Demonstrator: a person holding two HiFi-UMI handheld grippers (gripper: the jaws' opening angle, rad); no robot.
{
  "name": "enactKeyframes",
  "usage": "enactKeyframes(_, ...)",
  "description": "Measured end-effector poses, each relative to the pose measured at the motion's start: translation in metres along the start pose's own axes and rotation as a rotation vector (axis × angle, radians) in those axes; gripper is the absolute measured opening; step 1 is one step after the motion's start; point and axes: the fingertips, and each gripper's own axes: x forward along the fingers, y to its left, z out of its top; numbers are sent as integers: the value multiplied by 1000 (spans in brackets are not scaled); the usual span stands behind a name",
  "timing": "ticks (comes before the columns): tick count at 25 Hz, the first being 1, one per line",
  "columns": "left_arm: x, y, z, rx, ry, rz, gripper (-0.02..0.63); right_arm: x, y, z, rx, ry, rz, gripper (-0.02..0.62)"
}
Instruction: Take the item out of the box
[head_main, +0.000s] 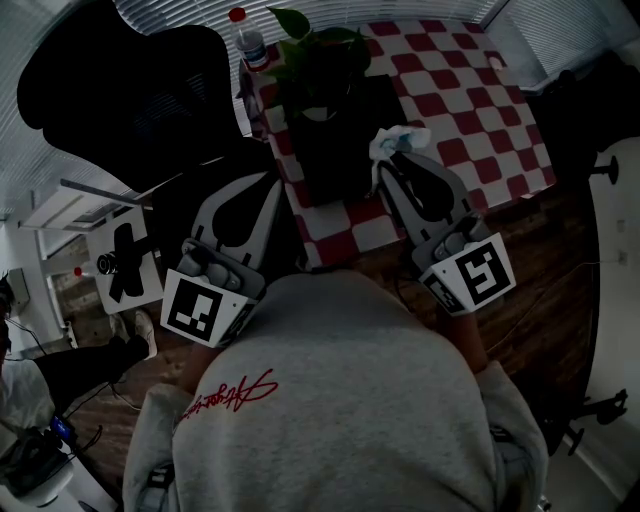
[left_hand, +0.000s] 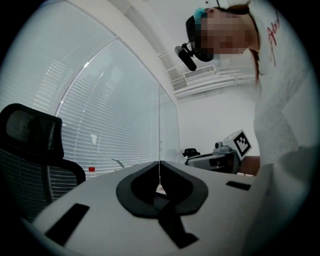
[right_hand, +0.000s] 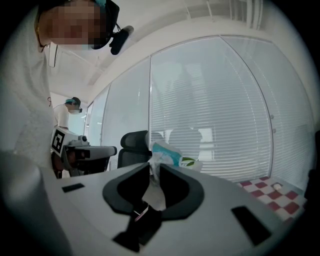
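A dark box (head_main: 335, 140) stands on the red-and-white checked table (head_main: 470, 100), with green leaves (head_main: 310, 40) over its far side. My right gripper (head_main: 386, 165) is raised beside the box's right edge, shut on a crumpled white-and-teal item (head_main: 398, 140). In the right gripper view that item (right_hand: 162, 152) sticks up between the jaws of the right gripper (right_hand: 154, 167). My left gripper (head_main: 277, 182) hangs left of the box, off the table. In the left gripper view its jaws (left_hand: 159, 165) meet with nothing between them.
A clear bottle with a red cap (head_main: 248, 40) stands at the table's far left corner. A black office chair (head_main: 120, 90) is to the left. White desks (head_main: 110, 250) sit on the wood floor at left. Window blinds (right_hand: 215, 125) lie ahead.
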Motion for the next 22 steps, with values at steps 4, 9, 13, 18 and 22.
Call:
enactKeyframes(4, 0, 0, 1, 1, 1, 4, 17, -1, -1, 2, 4, -6, 0, 72)
enactKeyframes(9, -1, 0, 2, 2, 0, 6, 17, -1, 0, 4, 9, -13, 5, 72)
enactKeyframes(13, -1, 0, 1, 2, 0, 5, 17, -2, 0, 4, 15, -17, 7, 72)
enactKeyframes(18, -2, 1, 1, 3, 2, 6, 17, -1, 0, 6, 23, -26, 8, 72)
enactKeyframes(22, -2, 1, 2, 3, 1, 3, 17, -2, 0, 6, 24, -28, 6, 72)
